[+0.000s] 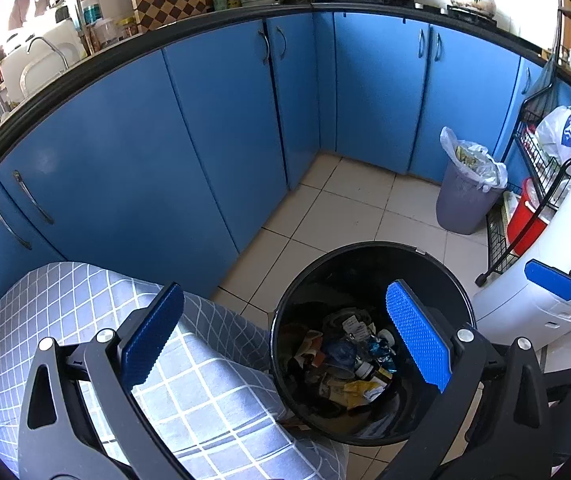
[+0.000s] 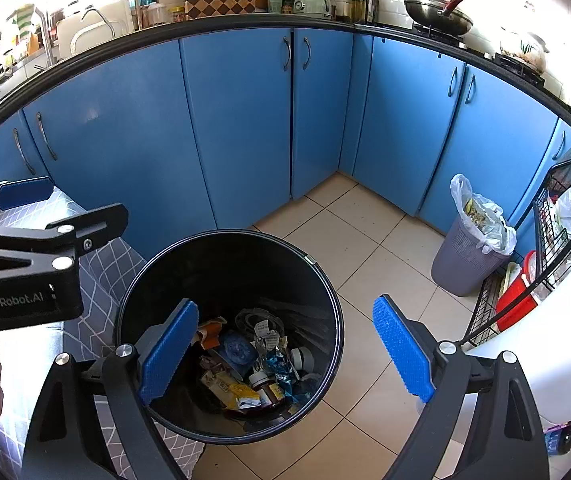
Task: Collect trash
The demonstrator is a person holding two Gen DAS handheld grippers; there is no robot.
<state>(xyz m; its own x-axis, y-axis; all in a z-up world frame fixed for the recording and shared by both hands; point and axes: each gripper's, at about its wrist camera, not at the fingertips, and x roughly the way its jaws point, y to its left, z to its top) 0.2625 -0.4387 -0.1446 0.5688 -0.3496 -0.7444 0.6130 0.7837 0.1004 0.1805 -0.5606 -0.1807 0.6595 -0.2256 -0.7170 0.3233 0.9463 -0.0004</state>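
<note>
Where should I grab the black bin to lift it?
Judging by its shape, take the black bin by its thin rim, coming down from above, one pad inside, one outside. It stands upright and open with smooth round walls, too wide to span. The bare right side over the tiles looks easiest for the right tool.

"GenRobot.AI" on the left claw (image 2: 25, 200) body, bag print unreadable

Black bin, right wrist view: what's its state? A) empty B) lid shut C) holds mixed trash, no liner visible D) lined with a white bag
C: the black bin is open-topped, with wrappers, a small brown bottle and other trash at the bottom; the white bag lines the grey bin instead.
</note>
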